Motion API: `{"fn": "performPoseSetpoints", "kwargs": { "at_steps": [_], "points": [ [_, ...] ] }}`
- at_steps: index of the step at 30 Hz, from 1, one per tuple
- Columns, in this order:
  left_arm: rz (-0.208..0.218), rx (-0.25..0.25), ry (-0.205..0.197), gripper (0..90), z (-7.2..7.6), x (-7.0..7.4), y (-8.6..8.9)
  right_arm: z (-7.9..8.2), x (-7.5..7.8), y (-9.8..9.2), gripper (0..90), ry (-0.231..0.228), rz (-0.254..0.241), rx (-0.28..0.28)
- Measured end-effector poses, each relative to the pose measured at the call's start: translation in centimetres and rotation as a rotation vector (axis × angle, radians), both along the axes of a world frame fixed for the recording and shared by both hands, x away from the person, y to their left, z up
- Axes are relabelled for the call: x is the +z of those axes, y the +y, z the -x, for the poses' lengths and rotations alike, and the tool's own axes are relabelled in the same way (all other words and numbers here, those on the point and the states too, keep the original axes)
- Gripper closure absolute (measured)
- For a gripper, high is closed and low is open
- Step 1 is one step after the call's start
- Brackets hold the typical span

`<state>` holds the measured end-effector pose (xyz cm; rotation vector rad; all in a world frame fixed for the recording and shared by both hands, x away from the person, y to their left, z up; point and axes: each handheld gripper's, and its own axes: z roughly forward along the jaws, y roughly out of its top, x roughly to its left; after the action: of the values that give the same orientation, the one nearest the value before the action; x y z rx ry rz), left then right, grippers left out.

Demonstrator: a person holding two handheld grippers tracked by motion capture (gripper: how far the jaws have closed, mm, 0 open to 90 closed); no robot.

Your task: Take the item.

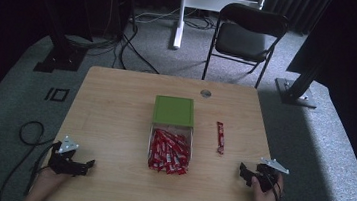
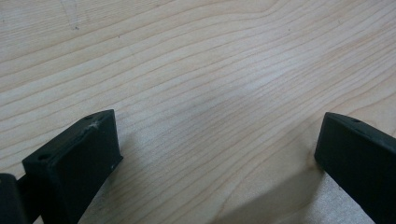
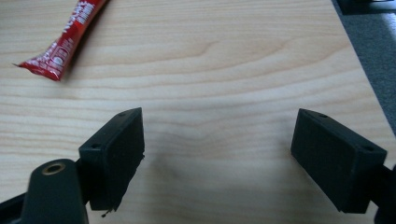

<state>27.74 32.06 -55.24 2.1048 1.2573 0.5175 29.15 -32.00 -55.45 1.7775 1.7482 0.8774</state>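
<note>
A clear box [image 1: 151,134] in the middle of the wooden table [image 1: 115,109] holds several red stick packets [image 1: 168,152]. Its green lid [image 1: 174,111] lies flat just behind it. One loose red packet [image 1: 220,137] lies to the right of the box; its end [image 3: 60,44] is at the upper left in the right gripper view. My left gripper [image 1: 87,164] rests near the table's front left, open with bare wood between its jaws [image 2: 219,149]. My right gripper [image 1: 244,172] rests near the front right, open and empty [image 3: 217,140], short of the loose packet.
A black folding chair [image 1: 246,37] and a white stand leg [image 1: 180,15] are on the carpet beyond the table. A round grommet [image 1: 206,93] sits at the table's far edge. Cables [image 1: 30,132] trail off the left side. The table's right edge [image 3: 355,60] is close to my right gripper.
</note>
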Motion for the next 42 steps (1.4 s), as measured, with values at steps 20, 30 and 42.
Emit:
{"fn": "performPoseSetpoints", "kwargs": {
  "at_steps": [20,30,42],
  "points": [
    [0.0,0.0,0.0,0.8,0.0,0.0,0.0,2.5,-0.4,-0.2,13.5,0.013,0.085,0.037],
    [0.0,0.0,0.0,0.8,0.0,0.0,0.0,3.5,-0.4,-1.0,13.5,0.001,0.05,0.078],
    [0.0,0.0,0.0,0.8,0.0,0.0,0.0,3.5,-0.4,-0.7,12.8,0.01,0.086,0.091]
  ]
}}
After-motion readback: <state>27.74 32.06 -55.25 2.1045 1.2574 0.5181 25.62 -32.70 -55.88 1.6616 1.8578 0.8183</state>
